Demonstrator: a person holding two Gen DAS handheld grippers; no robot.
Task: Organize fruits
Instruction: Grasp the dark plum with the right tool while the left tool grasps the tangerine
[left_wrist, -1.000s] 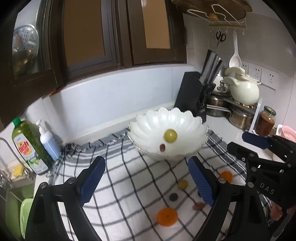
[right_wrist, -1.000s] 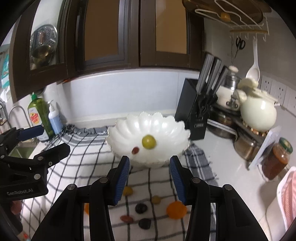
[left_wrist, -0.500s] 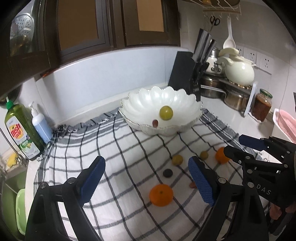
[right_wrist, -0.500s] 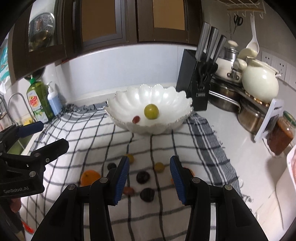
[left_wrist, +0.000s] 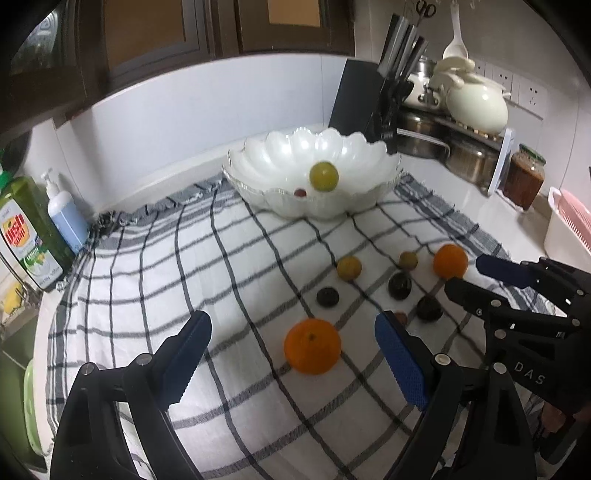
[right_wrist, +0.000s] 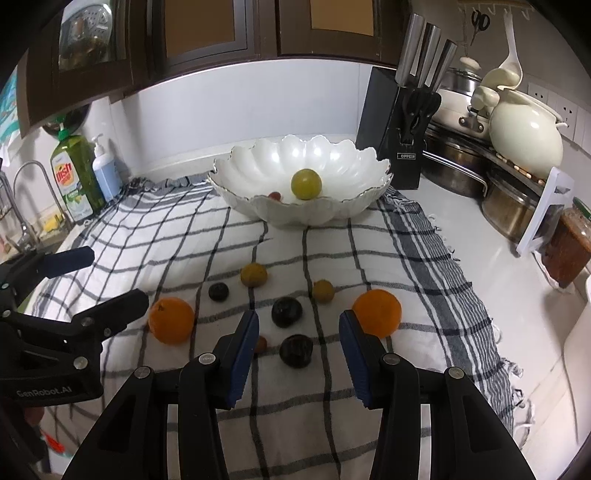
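while both tools gape empty — left tool (left_wrist: 291, 356), right tool (right_wrist: 298, 338) — fruit dots the checked cloth (right_wrist: 147, 236).

— Where is there room to pass over the cloth (right_wrist: 369, 258)?

— The left half of it is bare, from the near edge up to the soap bottles (left_wrist: 44, 229) at the far left. A wide strip between the bowl (right_wrist: 332, 214) and the loose fruit is free too.

— And what is in the way?

— The fruit sits clustered near the middle: an orange (left_wrist: 312, 346) on the left, another orange (right_wrist: 376, 312) on the right, small dark and yellow fruits between them with narrow gaps. The knife block (right_wrist: 391, 129) stands just beside the bowl's far right rim, pots (right_wrist: 454, 166) and a jar (right_wrist: 567, 251) crowd the right worktop.
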